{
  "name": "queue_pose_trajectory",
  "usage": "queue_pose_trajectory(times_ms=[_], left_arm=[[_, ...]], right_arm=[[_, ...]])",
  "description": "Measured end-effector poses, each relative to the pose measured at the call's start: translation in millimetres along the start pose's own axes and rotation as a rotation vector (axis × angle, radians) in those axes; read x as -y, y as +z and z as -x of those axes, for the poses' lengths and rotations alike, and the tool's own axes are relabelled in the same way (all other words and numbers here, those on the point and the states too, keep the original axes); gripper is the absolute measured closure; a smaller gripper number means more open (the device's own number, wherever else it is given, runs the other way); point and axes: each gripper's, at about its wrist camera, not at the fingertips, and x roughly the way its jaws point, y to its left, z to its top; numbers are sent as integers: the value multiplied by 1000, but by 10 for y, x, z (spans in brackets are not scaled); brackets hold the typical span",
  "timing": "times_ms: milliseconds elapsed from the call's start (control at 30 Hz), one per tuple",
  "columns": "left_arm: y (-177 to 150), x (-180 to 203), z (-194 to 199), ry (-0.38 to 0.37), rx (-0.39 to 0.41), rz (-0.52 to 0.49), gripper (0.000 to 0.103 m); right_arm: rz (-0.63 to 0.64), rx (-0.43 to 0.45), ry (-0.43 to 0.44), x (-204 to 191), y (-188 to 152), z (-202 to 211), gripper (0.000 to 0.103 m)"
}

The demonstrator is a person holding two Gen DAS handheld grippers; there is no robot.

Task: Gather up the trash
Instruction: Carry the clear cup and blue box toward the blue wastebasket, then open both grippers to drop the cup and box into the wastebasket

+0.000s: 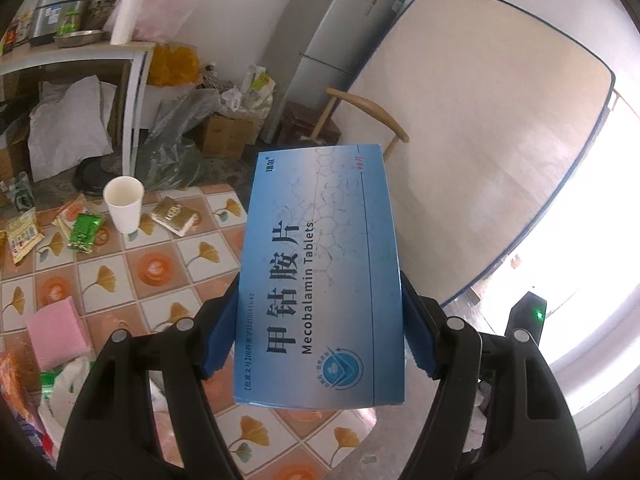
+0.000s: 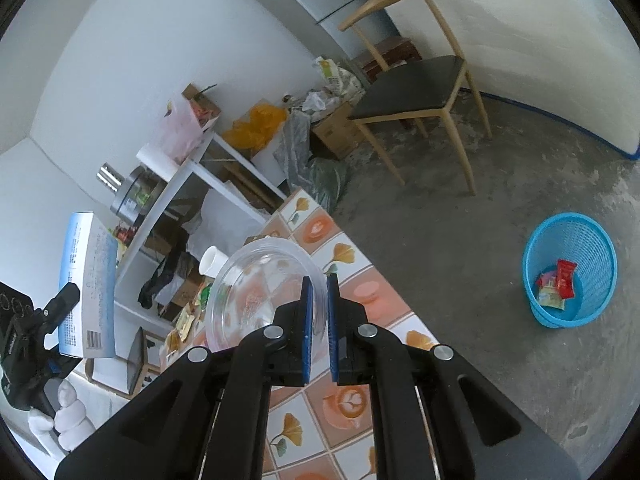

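My left gripper [image 1: 320, 328] is shut on a blue medicine box [image 1: 324, 272] marked Mecobalamin Tablets and holds it up above the tiled table [image 1: 168, 272]. The same box shows in the right wrist view [image 2: 88, 284], raised at the left. My right gripper [image 2: 319, 312] is shut on the rim of a clear plastic bowl [image 2: 256, 292] and holds it over the table edge. A blue mesh trash basket [image 2: 570, 268] stands on the floor at the right, with a few wrappers inside.
On the table lie a white paper cup [image 1: 124, 204], a green packet [image 1: 84, 232], a gold packet [image 1: 176, 216], snack wrappers [image 1: 24, 236] and a pink sponge [image 1: 56, 332]. A wooden chair [image 2: 416, 84], a cluttered shelf [image 1: 72, 56] and a fridge [image 1: 340, 40] stand behind.
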Motion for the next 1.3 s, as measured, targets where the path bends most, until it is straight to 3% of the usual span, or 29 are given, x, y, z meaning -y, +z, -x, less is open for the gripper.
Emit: queue_pose_trajectory(times_ms=[233, 533, 867, 967, 1067, 1100, 1133, 1200, 1300], left_arm=[[-144, 333, -416, -32, -94, -41, 35], [-441, 1010, -1356, -138, -295, -128, 35], [-927, 1784, -2674, -160, -527, -231, 35], [-1045, 2018, -3047, -145, -554, -267, 35], [-1108, 2234, -3388, -134, -529, -290, 34], [-1140, 2292, -3484, -131, -512, -300, 26], [-1160, 2341, -3566, -124, -494, -306, 19], [-1231, 2435, -3700, -142, -485, -301, 19], [-1305, 2484, -3781, -173, -486, -280, 19]], right_arm=[[-79, 57, -30, 459, -28, 272, 96], [-251, 164, -187, 1496, -85, 860, 96], [-412, 161, -295, 2419, -124, 759, 96], [-449, 169, -325, 2684, -12, 656, 96], [-482, 184, -355, 2968, 137, 497, 95], [-486, 186, -363, 3060, 180, 428, 93], [-494, 180, -372, 3163, 207, 357, 90], [-527, 165, -404, 3400, 223, 218, 68], [-573, 160, -435, 3649, 149, 120, 67]])
